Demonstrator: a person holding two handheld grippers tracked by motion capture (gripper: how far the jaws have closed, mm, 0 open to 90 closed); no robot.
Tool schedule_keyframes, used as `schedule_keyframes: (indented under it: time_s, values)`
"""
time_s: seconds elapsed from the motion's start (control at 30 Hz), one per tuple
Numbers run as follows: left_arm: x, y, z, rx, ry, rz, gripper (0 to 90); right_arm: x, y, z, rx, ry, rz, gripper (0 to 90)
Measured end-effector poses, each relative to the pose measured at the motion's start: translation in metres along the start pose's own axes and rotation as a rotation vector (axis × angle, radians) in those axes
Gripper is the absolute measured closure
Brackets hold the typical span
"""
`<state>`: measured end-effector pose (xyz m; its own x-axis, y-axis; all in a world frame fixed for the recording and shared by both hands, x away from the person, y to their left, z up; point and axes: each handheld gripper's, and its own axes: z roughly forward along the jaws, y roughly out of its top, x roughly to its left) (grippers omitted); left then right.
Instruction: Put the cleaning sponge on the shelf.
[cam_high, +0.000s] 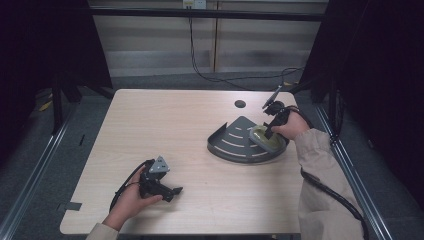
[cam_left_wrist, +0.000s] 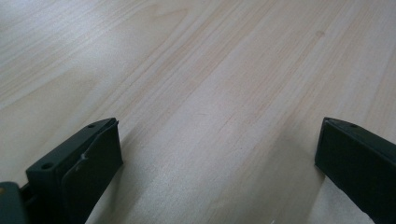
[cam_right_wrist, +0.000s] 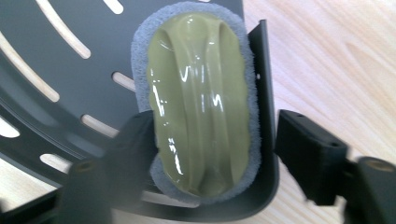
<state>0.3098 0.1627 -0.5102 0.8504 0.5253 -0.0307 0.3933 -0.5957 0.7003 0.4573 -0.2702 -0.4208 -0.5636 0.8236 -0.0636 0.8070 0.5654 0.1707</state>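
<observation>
A glossy olive-green oval pad with a grey felt rim (cam_right_wrist: 201, 84) lies in the corner of a dark grey slotted fan-shaped tray (cam_right_wrist: 56, 56), against its raised wall. In the high view the pad (cam_high: 266, 139) sits at the tray's (cam_high: 232, 142) right end. My right gripper (cam_right_wrist: 215, 149) straddles the pad's near end with its jaws spread; one jaw is blurred beside the pad, the other stands outside the tray wall, clear of it. It reaches down from the right hand (cam_high: 270, 131). My left gripper (cam_high: 172, 191) rests low on the table at the front left, its jaws (cam_left_wrist: 217, 144) wide apart over bare wood.
The light wooden table (cam_high: 165, 125) has a round hole (cam_high: 240, 104) behind the tray. A black cable (cam_high: 330, 192) trails along the right forearm. Metal frame rails run along both sides of the table.
</observation>
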Motion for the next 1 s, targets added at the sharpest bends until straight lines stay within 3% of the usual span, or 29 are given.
schedule_keyframes:
  time_s: [0.1, 0.27, 0.43, 1.0]
  values:
    - [0.000, 0.000, 0.000, 0.000, 0.000, -0.001, 0.0, 0.000, -0.001, -0.003, -0.012, -0.023, -0.004, 19.7]
    - [0.000, 0.000, 0.000, -0.002, -0.001, -0.002, 0.0, 0.002, -0.002, -0.004, -0.006, -0.010, 0.004, 16.9]
    - [0.000, 0.000, 0.000, -0.002, -0.001, -0.001, 0.0, 0.005, -0.003, -0.006, -0.013, 0.013, -0.006, 15.8]
    - [0.000, 0.000, 0.000, -0.005, -0.001, -0.002, 0.0, 0.017, -0.010, -0.018, -0.041, 0.025, -0.041, 15.8]
